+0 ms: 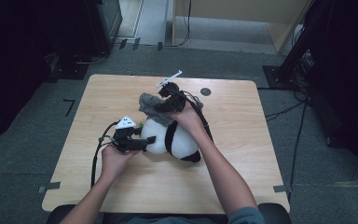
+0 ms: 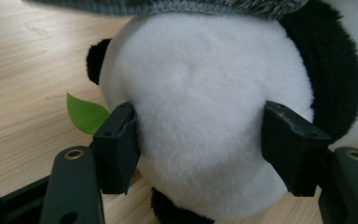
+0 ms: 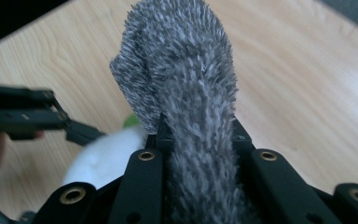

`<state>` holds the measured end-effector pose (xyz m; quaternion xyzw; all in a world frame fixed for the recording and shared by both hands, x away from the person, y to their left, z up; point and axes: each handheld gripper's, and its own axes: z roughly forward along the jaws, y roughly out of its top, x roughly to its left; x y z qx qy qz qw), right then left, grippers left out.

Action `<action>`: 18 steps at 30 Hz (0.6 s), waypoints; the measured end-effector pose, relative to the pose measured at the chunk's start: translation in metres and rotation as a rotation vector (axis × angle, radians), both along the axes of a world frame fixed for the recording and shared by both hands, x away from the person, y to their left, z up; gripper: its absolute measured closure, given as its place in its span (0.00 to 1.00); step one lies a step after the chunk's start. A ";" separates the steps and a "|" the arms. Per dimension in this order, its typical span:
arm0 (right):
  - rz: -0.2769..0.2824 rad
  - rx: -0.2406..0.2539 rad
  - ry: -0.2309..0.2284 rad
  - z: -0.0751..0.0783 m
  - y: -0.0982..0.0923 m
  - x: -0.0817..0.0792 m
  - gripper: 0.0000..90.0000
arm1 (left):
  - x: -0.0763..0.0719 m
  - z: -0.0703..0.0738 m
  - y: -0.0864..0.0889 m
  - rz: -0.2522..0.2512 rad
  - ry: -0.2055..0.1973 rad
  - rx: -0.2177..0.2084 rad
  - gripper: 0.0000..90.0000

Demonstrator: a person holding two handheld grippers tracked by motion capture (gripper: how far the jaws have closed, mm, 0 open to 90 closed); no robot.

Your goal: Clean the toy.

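A pale wooden table point(image 1: 121, 186) with rounded corners stands on grey carpet, with a small dark round disc point(image 1: 205, 91) set into it near the far right. Tape marks sit on the floor at the near left and near right corners. Beyond the far edge lie cables, black stands at the right, and a light wood panel; the left of the room is dark.

Near the table's middle lies a plush panda point(image 1: 175, 140), white with black bands, a green leaf point(image 2: 86, 114) at its left side. The left gripper point(image 1: 142, 140) has its jaws spread round the panda's white body, pads pressed into the fur on both sides. The right gripper point(image 1: 168, 100), just beyond the panda, is clamped tight on a fuzzy grey cloth point(image 3: 186, 88), which rises from its jaws.
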<state>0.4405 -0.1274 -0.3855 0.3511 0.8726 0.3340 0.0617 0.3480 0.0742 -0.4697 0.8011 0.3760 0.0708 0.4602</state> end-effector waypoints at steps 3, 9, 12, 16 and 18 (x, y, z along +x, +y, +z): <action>-0.007 0.017 0.013 -0.009 -0.007 0.000 0.83 | 0.000 0.000 0.000 0.002 0.002 -0.003 0.36; -0.031 0.013 0.025 -0.015 -0.026 0.001 0.83 | 0.000 0.000 0.000 0.005 0.005 -0.006 0.36; -0.061 -0.004 0.036 -0.019 -0.040 0.004 0.83 | 0.000 0.000 0.000 0.004 0.003 -0.006 0.36; -0.095 0.000 0.057 -0.026 -0.058 0.007 0.83 | 0.000 0.000 -0.001 0.005 0.001 -0.010 0.36; -0.109 0.009 0.052 -0.026 -0.065 0.008 0.83 | 0.000 0.000 0.000 0.004 0.002 -0.007 0.36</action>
